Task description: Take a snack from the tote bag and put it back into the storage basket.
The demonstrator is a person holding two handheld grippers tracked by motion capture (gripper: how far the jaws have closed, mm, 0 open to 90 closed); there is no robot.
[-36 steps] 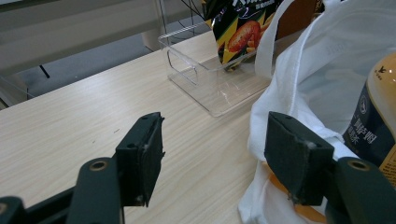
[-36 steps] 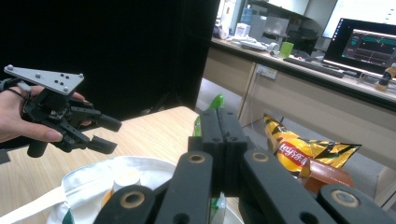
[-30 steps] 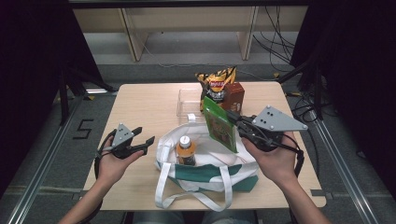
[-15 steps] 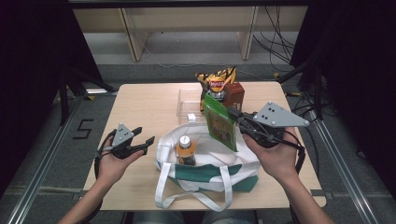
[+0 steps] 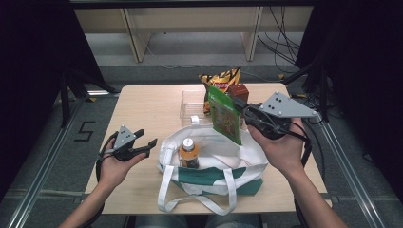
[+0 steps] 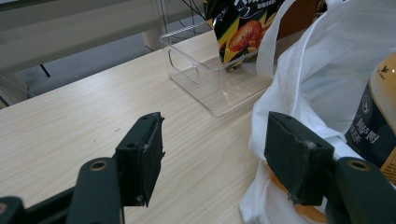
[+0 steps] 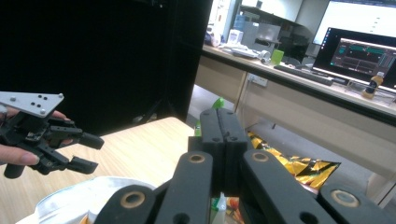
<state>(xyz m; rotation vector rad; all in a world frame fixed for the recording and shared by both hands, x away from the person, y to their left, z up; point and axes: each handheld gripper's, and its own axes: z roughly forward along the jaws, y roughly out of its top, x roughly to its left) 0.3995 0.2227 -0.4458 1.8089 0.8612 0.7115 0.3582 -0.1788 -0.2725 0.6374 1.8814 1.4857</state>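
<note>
- Above the white cloth tote bag (image 5: 211,159), a flat green snack packet (image 5: 223,114) is pinched by the clenched right hand-held gripper (image 5: 242,107).
- Lowering beside the orange-capped bottle (image 5: 188,153) is advised.
- Left hand-held gripper (image 5: 145,145): released, empty.

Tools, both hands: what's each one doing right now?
Left tool: open, empty, beside the white bag.
Right tool: shut on the green snack packet.

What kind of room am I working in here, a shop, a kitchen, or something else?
Most likely an office or lab set up for recording: black curtains ring the table, and a desk beyond carries monitors and a keyboard.
</note>
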